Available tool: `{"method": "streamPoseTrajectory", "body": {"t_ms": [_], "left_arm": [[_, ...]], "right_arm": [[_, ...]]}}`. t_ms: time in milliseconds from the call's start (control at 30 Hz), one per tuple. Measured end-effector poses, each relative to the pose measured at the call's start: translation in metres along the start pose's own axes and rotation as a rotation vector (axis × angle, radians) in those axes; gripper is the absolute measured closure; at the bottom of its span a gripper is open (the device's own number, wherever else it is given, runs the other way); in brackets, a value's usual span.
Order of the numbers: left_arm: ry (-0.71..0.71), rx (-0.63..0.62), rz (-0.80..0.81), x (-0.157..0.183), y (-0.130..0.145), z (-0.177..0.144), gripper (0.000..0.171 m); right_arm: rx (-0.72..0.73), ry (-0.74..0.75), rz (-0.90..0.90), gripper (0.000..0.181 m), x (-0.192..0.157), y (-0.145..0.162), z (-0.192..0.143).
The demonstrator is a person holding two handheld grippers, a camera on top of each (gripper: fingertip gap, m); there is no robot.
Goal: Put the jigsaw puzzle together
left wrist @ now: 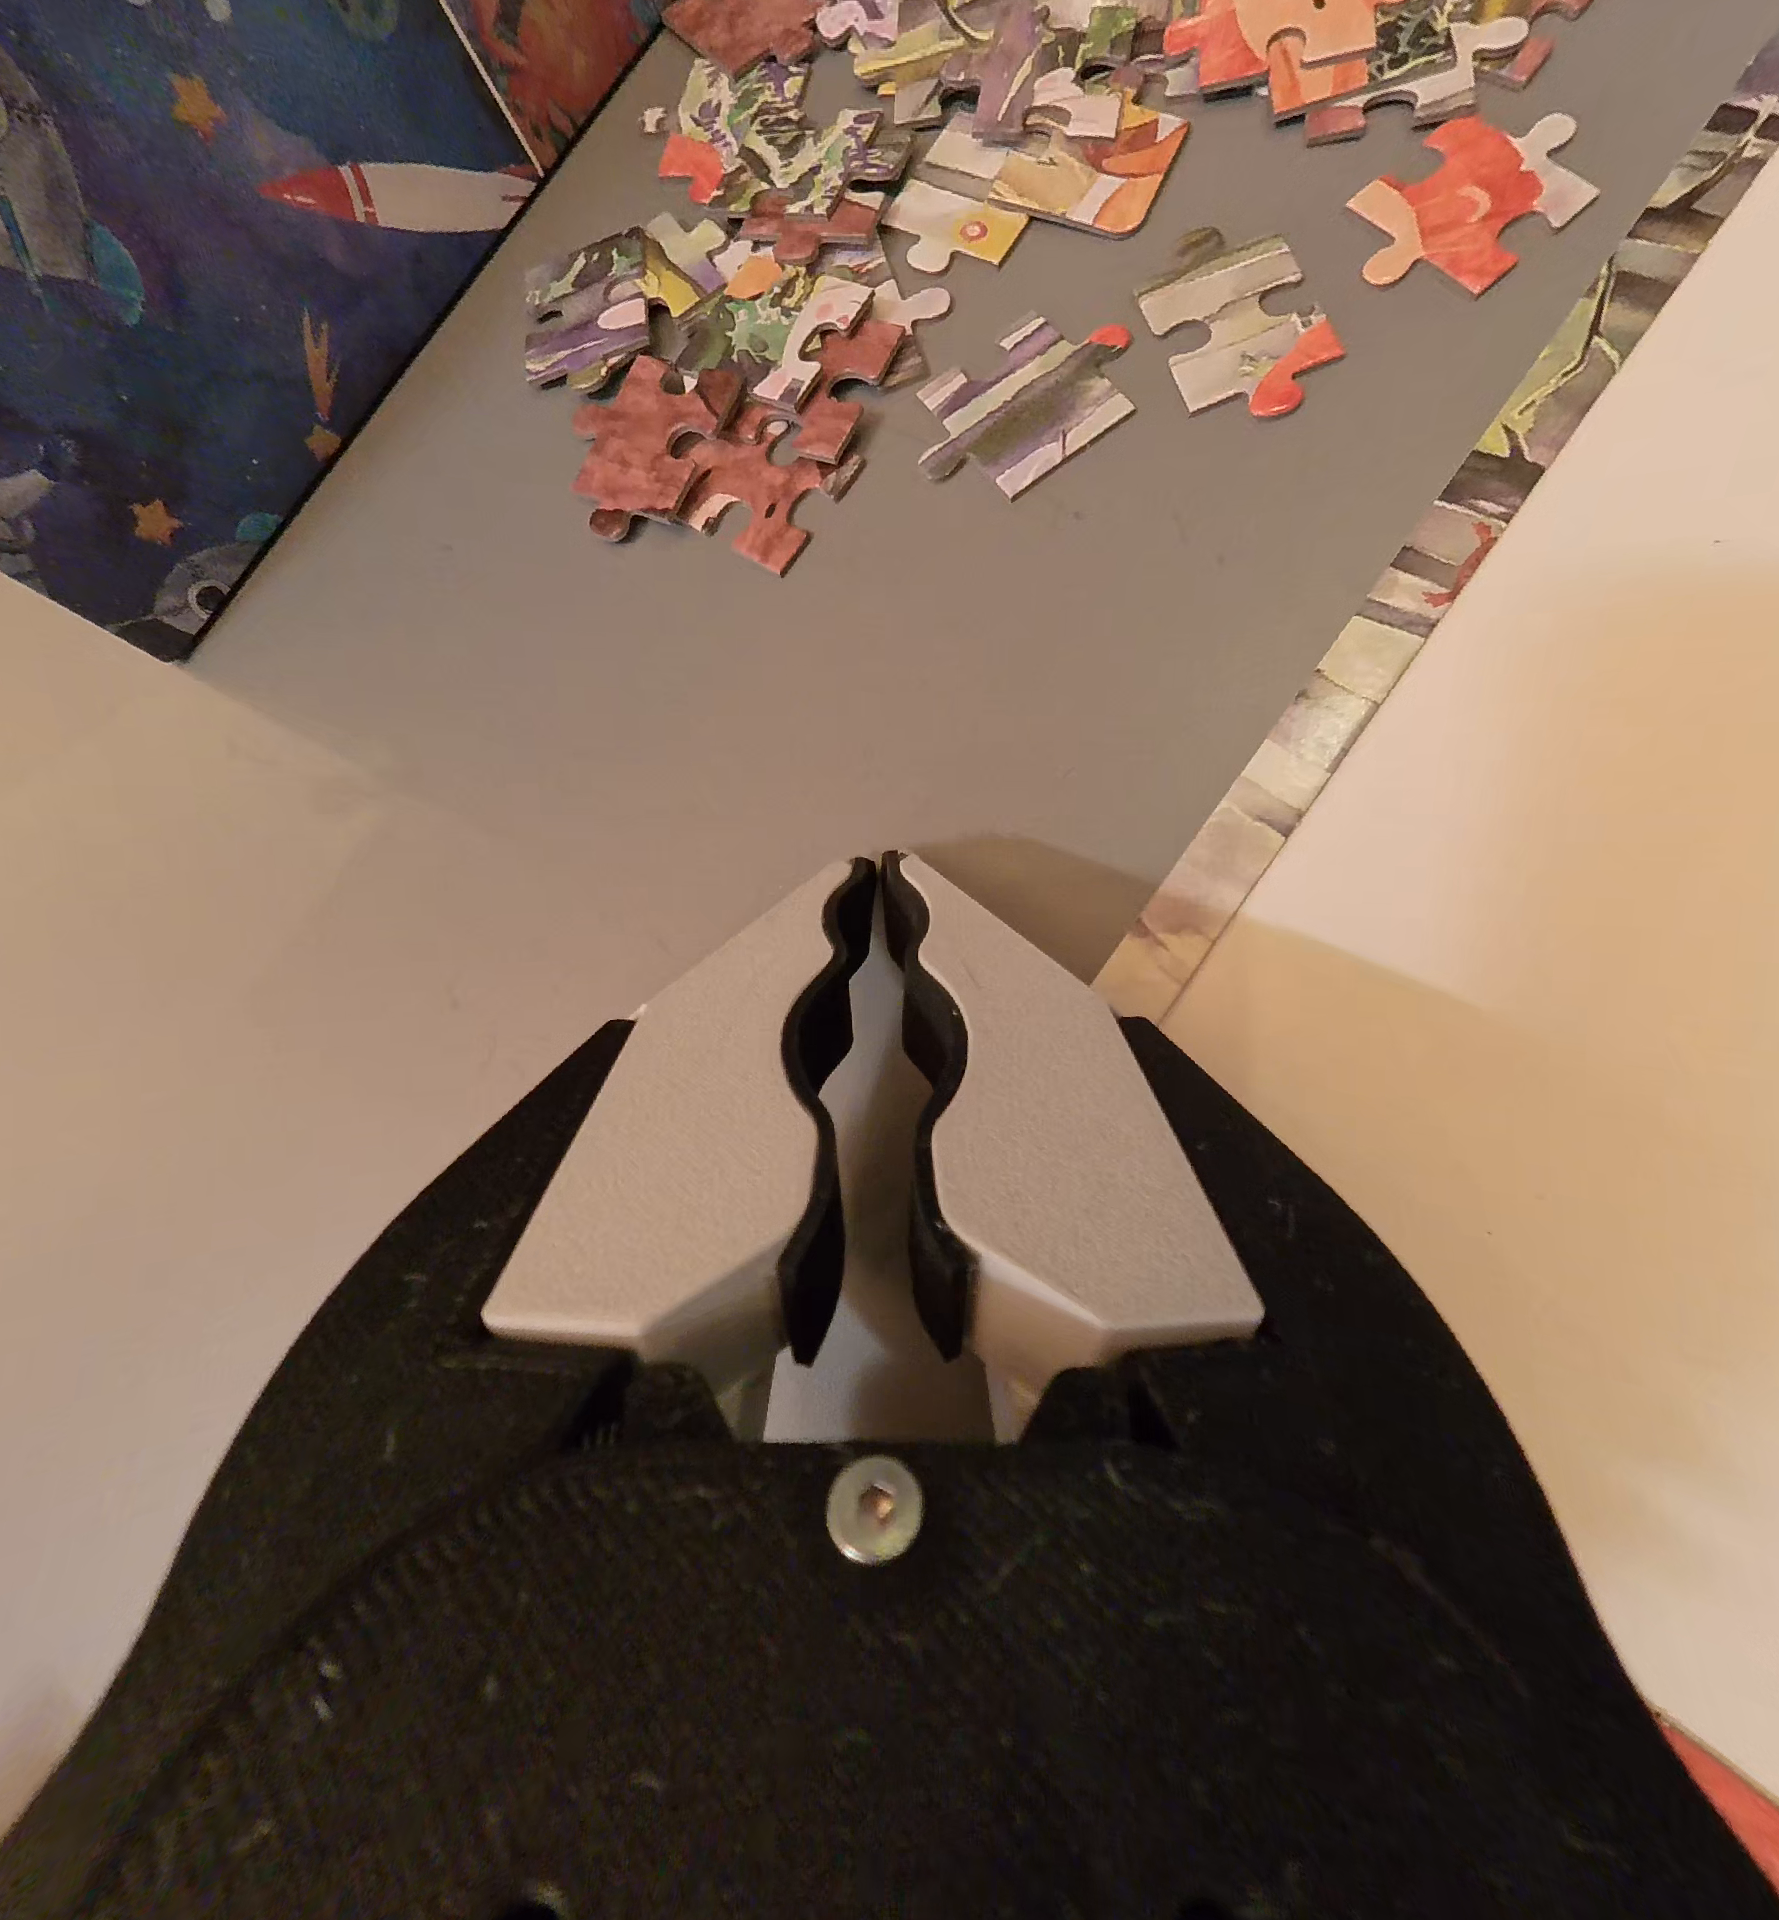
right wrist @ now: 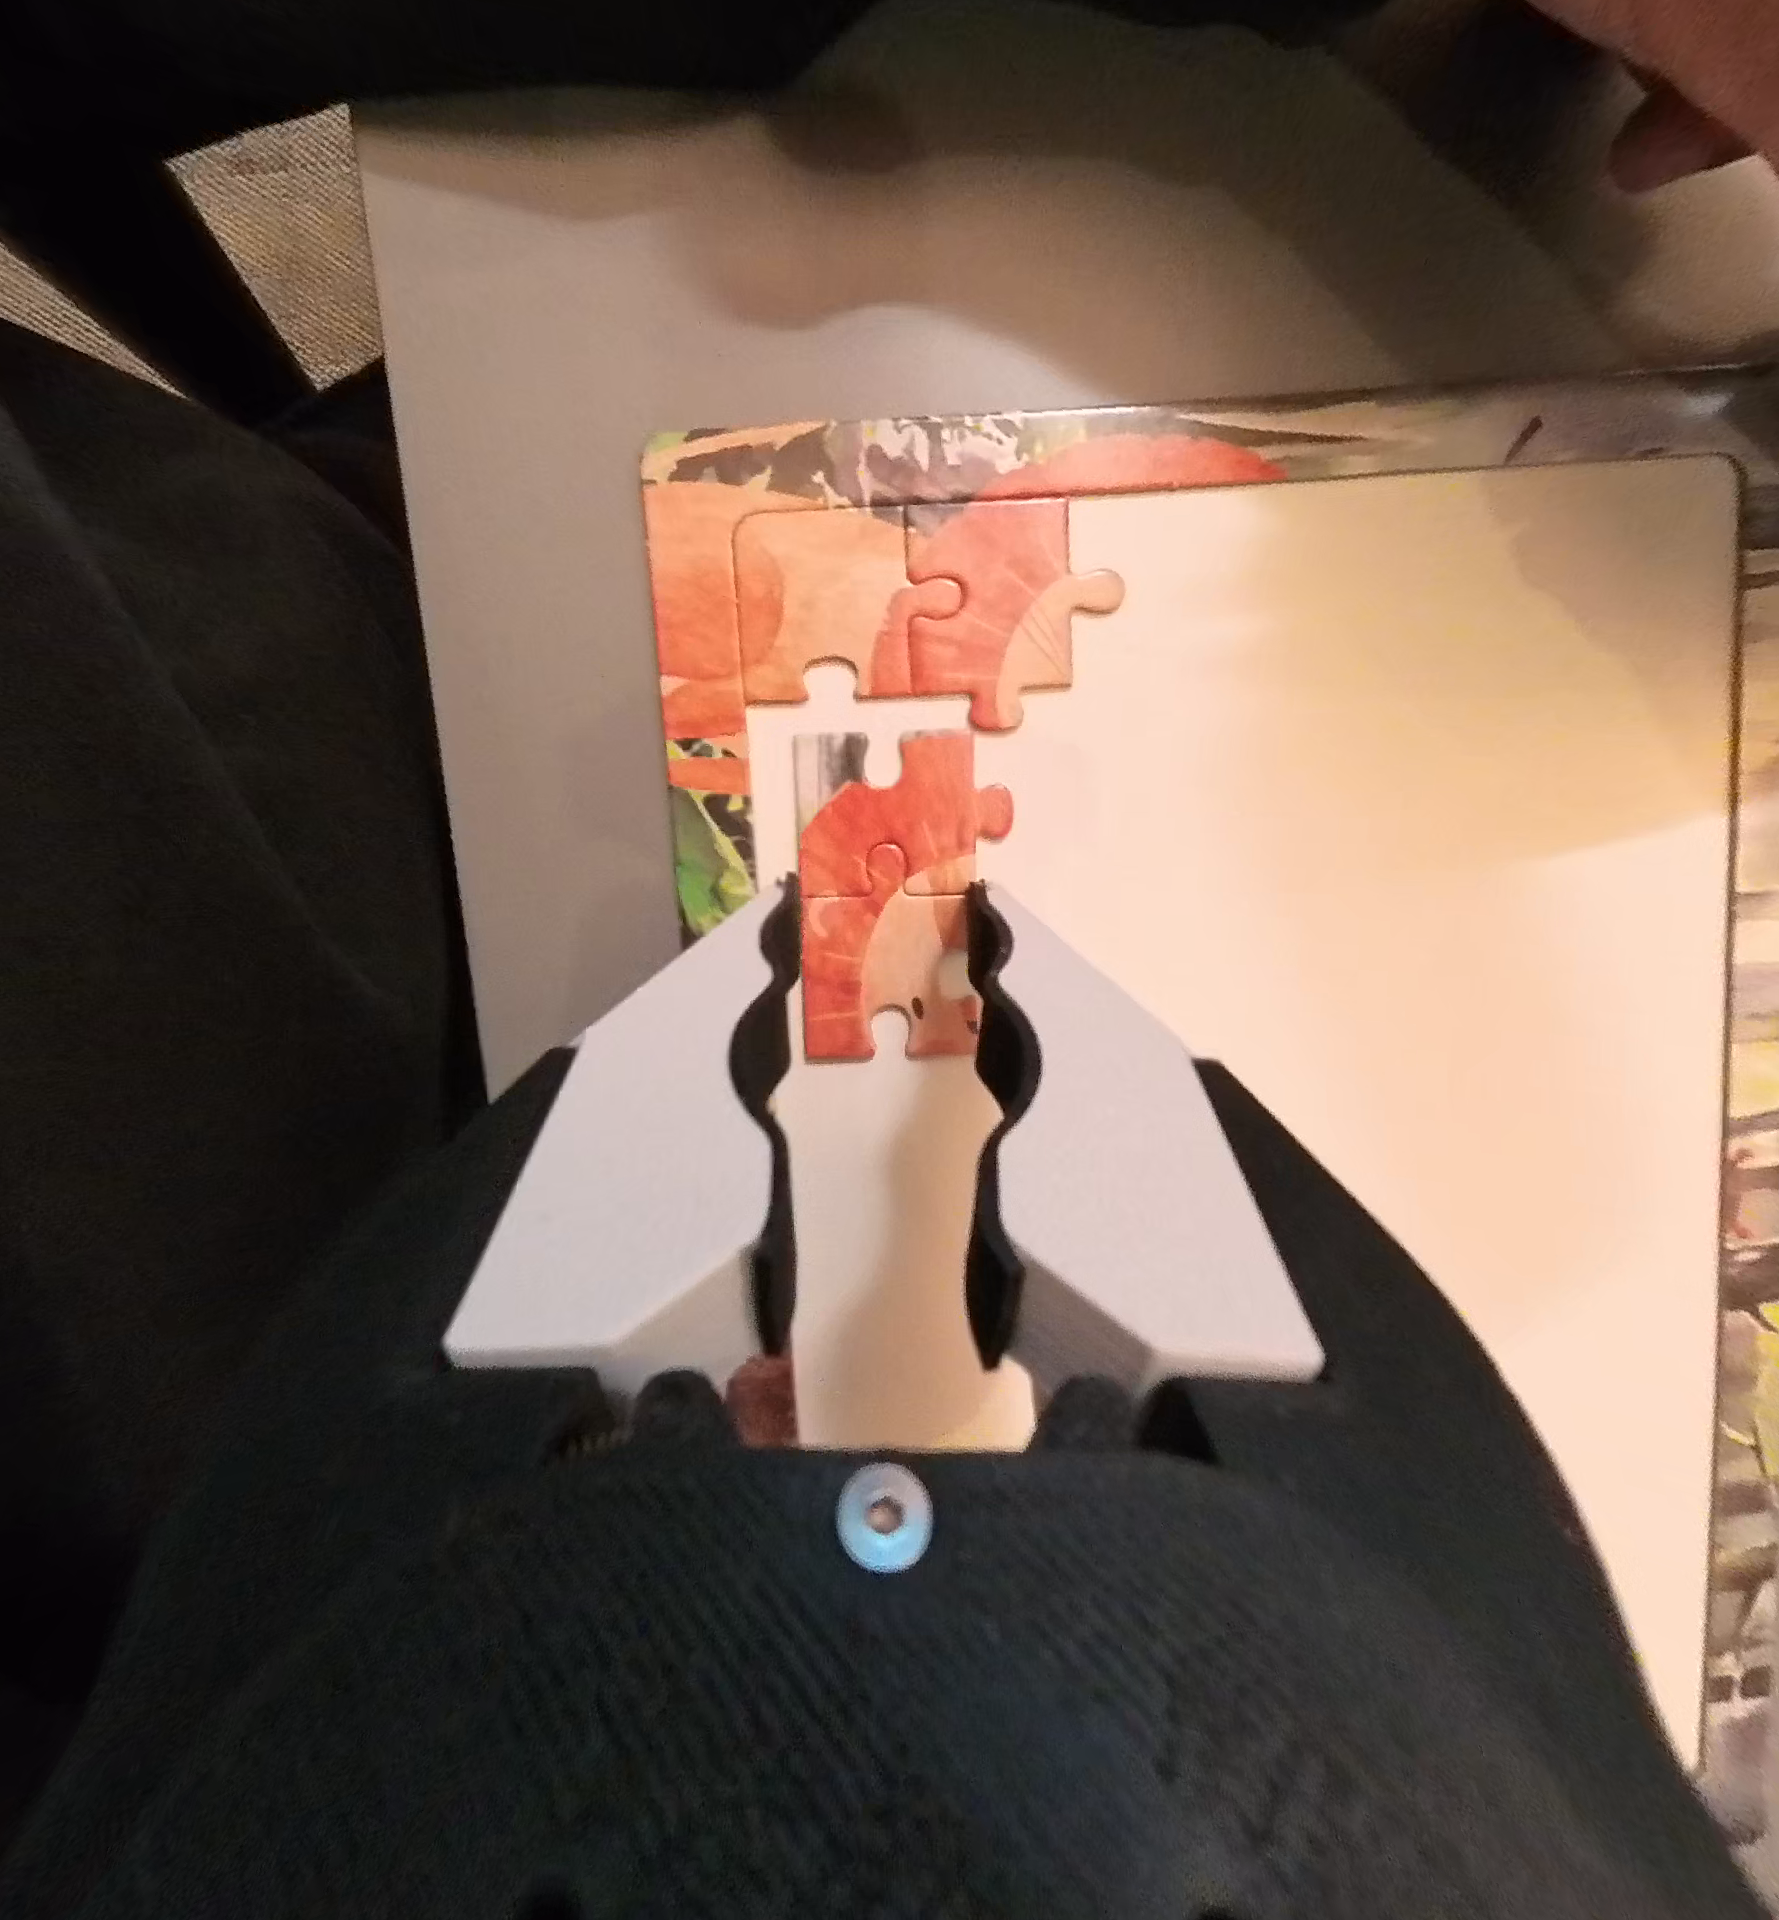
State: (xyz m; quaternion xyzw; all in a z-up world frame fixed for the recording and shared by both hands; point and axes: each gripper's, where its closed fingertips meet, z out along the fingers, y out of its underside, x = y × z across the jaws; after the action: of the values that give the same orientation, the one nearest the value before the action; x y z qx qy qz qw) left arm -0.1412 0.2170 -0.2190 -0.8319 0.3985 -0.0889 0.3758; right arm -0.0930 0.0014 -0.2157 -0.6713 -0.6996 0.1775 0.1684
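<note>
In the right wrist view my right gripper (right wrist: 885, 888) is closed on the two side edges of a joined pair of orange puzzle pieces (right wrist: 895, 831), holding them over the white inside of the puzzle tray (right wrist: 1384, 831). Just beyond, two orange pieces (right wrist: 978, 613) sit fitted in the tray's far left corner. A small gap separates them from the held pair. In the left wrist view my left gripper (left wrist: 880, 864) is shut and empty, low over the grey table (left wrist: 656, 675). A heap of loose puzzle pieces (left wrist: 760, 312) lies ahead of it.
The tray's printed border (left wrist: 1384, 665) runs along the right of the left gripper. A space-themed picture box (left wrist: 137, 312) lies at the far left. Single loose pieces (left wrist: 1238, 322) lie apart from the heap. A hand (right wrist: 1716, 94) shows at the top right, dark clothing (right wrist: 137, 831) at the left. The left gripper's tips are roughly 20 cm from the right gripper's.
</note>
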Motion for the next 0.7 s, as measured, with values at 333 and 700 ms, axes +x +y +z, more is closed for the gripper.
{"method": "streamPoseTrajectory", "body": {"t_ms": [333, 700], "left_arm": [[0.000, 0.000, 0.000, 0.000, 0.000, 0.000, 0.169], [0.001, 0.000, -0.001, 0.000, 0.000, 0.000, 0.169]], "right_arm": [[0.003, 0.027, 0.018, 0.151, 0.012, 0.005, -0.002], [0.024, 0.037, 0.002, 0.146, 0.022, 0.000, -0.003]]}}
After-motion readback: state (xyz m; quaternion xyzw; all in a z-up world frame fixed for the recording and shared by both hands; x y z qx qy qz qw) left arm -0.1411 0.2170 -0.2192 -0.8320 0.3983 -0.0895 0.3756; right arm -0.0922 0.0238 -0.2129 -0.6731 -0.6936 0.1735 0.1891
